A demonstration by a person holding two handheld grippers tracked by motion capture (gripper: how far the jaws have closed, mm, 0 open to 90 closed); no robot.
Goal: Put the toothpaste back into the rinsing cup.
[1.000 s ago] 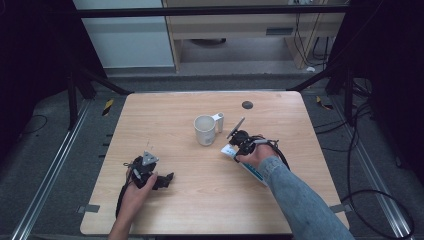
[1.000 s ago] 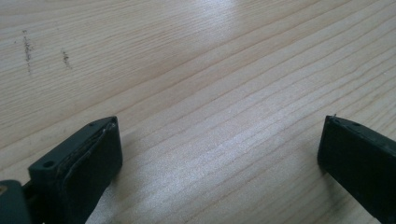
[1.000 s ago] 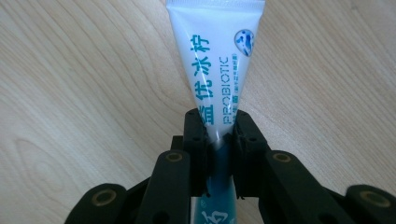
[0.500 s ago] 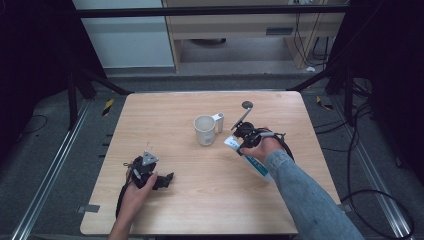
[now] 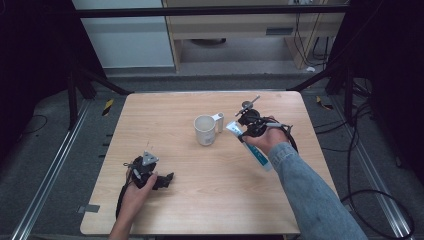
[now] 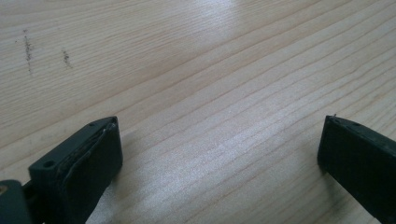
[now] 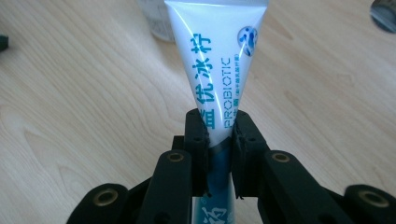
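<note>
Toothpaste tube (image 7: 217, 60) sits pinched across its middle in the right gripper (image 5: 248, 126) just right of the mug (image 5: 205, 129), long axis slanting toward the mug's handle, while the left gripper (image 5: 159, 181), jaws spread, rests well apart.

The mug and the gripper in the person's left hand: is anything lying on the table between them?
No. In the high view, only bare wooden table lies between the white mug and the left gripper.

table (image 5: 165, 125): pale grained wood | tube (image 7: 215, 60): glossy white plastic
</note>
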